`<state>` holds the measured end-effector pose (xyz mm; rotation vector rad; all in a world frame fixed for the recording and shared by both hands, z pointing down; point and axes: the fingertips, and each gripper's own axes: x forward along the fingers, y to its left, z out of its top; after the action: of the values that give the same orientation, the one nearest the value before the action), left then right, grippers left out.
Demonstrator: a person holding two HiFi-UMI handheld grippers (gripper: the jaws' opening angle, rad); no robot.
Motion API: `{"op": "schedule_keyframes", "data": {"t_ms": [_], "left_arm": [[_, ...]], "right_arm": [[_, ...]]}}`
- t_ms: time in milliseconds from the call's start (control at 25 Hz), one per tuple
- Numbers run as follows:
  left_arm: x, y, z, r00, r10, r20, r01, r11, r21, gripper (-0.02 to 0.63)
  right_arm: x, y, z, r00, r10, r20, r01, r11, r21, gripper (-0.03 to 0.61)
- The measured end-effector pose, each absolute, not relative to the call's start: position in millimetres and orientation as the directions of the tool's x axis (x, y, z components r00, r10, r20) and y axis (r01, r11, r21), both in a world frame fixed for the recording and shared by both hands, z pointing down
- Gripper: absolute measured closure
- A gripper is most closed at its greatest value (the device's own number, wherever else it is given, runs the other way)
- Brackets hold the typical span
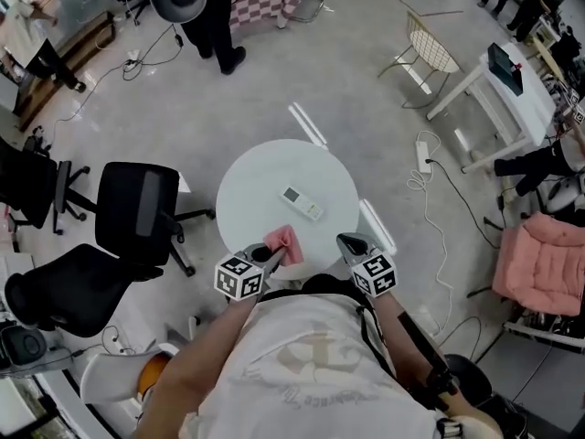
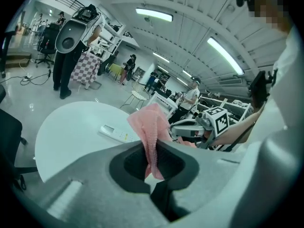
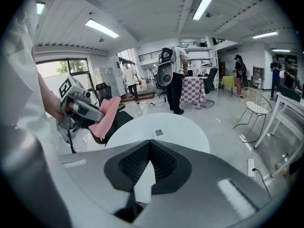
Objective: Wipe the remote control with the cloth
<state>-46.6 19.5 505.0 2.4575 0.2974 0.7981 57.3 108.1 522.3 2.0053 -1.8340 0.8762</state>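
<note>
A white remote control (image 1: 302, 202) lies near the middle of the round white table (image 1: 260, 176). My left gripper (image 1: 268, 253) hovers over the table's near edge, shut on a pink cloth (image 1: 285, 243) that sticks up from its jaws. In the left gripper view the cloth (image 2: 151, 127) hangs down between the pads, and the remote (image 2: 118, 133) lies beyond on the table (image 2: 71, 137). My right gripper (image 1: 351, 244) is at the near right edge, shut and empty. The right gripper view shows its jaws (image 3: 151, 145) together, the cloth (image 3: 107, 115) at left, and the remote's grey window (image 3: 159, 133).
Two black office chairs (image 1: 137, 210) stand left of the table. A pink armchair (image 1: 547, 265) is at the right. A power strip with its cable (image 1: 423, 157) lies on the floor beyond the table's right side. A wire chair (image 1: 426, 49) and a white desk (image 1: 498, 94) stand further back.
</note>
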Motion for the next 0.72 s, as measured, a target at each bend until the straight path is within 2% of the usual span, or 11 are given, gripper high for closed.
{"op": "schedule_keyframes", "data": {"t_ms": [200, 560, 720], "left_arm": [[-11.8, -1.7, 513.7, 0.795, 0.327, 0.512, -0.001, -0.842, 0.54, 0.594], [22.7, -9.5, 542.9, 0.74, 0.331, 0.585, -0.029, -0.854, 0.519, 0.595], [37.3, -12.7, 559.4, 0.708, 0.347, 0.615, -0.036, -0.852, 0.522, 0.594]], "right_arm": [[75.8, 85.5, 543.0, -0.067, -0.758, 0.648, -0.991, -0.024, -0.131, 0.571], [92.9, 59.0, 594.1, -0.135, -0.671, 0.729, -0.989, 0.05, -0.138, 0.569], [107.3, 50.7, 617.4, -0.122, -0.619, 0.776, -0.991, 0.032, -0.13, 0.492]]}}
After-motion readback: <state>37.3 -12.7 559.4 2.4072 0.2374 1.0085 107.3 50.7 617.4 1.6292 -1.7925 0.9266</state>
